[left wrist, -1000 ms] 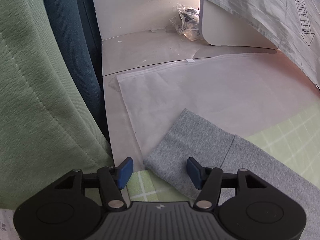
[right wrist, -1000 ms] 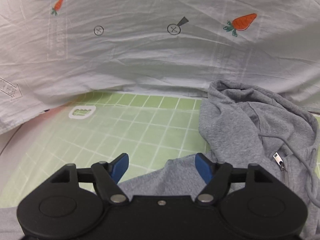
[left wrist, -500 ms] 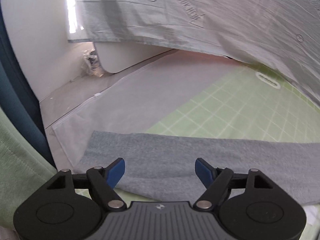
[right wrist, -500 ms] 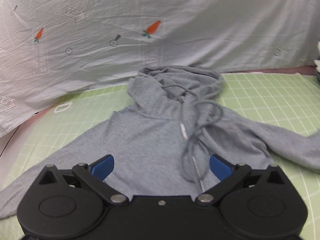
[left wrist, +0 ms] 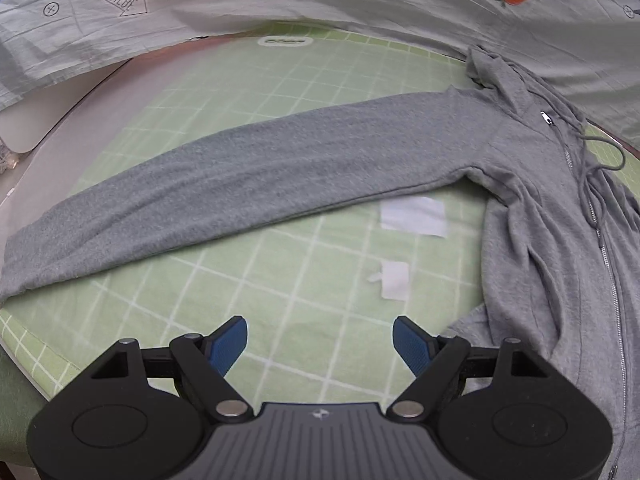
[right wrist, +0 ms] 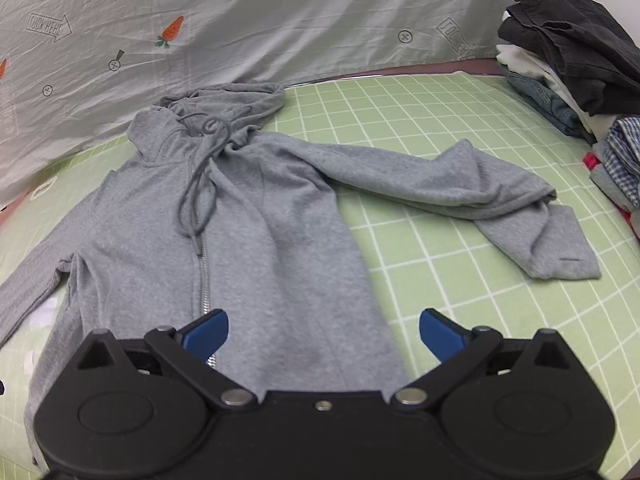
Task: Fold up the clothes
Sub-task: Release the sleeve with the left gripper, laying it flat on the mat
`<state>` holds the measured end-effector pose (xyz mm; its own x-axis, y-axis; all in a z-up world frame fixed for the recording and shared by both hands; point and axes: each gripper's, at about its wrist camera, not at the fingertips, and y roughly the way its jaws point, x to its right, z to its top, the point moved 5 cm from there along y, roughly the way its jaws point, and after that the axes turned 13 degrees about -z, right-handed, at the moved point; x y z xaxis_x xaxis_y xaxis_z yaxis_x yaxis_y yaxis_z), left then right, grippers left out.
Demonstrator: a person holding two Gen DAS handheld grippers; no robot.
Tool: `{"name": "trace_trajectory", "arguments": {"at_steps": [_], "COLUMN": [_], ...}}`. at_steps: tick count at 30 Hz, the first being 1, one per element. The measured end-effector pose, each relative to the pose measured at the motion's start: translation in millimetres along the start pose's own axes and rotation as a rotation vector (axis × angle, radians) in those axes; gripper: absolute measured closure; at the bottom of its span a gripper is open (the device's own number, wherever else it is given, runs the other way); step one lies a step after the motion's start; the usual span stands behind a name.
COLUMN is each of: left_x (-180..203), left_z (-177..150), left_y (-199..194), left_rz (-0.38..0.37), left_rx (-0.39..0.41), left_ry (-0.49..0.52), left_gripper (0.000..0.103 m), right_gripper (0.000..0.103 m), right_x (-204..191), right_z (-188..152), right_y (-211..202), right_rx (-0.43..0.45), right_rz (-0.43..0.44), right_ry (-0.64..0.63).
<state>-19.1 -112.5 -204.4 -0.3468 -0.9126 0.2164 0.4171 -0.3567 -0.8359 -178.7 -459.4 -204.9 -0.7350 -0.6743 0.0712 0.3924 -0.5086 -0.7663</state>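
A grey zip hoodie (right wrist: 256, 216) lies face up on the green checked mat (right wrist: 440, 120), hood toward the back sheet. Its left sleeve (left wrist: 248, 184) stretches out straight across the mat. The other sleeve (right wrist: 460, 184) runs right and doubles back at the cuff. My left gripper (left wrist: 320, 340) hovers open over bare mat below the straight sleeve, nothing between its blue pads. My right gripper (right wrist: 324, 330) stands wide open above the hoodie's lower body, right of the zip (right wrist: 204, 280), holding nothing.
A pale sheet (right wrist: 280, 20) printed with carrots and arrows hangs behind the mat. A stack of folded dark, white and denim clothes (right wrist: 568, 52) sits at the far right, with checked fabric (right wrist: 624, 152) below it. Two white patches (left wrist: 412, 216) lie on the mat near the armpit.
Both grippers have swung back from the sleeve end and hood to the near side, and both opened wider. The whole hoodie now shows, spread flat.
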Motion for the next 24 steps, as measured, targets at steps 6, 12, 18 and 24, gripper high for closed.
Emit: {"name": "trace_trajectory", "arguments": {"at_steps": [6,12,18,24], "left_x": [27,50,73,98], "left_z": [-8,-10,-10,-17], "left_y": [-10,-16,-12,-3], "left_rz": [-0.115,-0.15,-0.174,-0.247], "left_rx": [0.002,0.034,0.045,0.002], "left_ry": [0.03,0.074,0.107,0.156], "left_gripper": [0.02,0.02,0.026,0.032], "right_gripper": [0.0,0.0,0.0,0.003], "right_x": [31,48,53,60], "right_z": [-22,-30,-30,-30], "right_y": [-4,-4,2,6], "right_rx": [-0.037,-0.05,-0.056,-0.073], "right_rz": [-0.004,0.006,0.009,0.029], "right_ry": [-0.011,-0.012,-0.032,-0.054]}}
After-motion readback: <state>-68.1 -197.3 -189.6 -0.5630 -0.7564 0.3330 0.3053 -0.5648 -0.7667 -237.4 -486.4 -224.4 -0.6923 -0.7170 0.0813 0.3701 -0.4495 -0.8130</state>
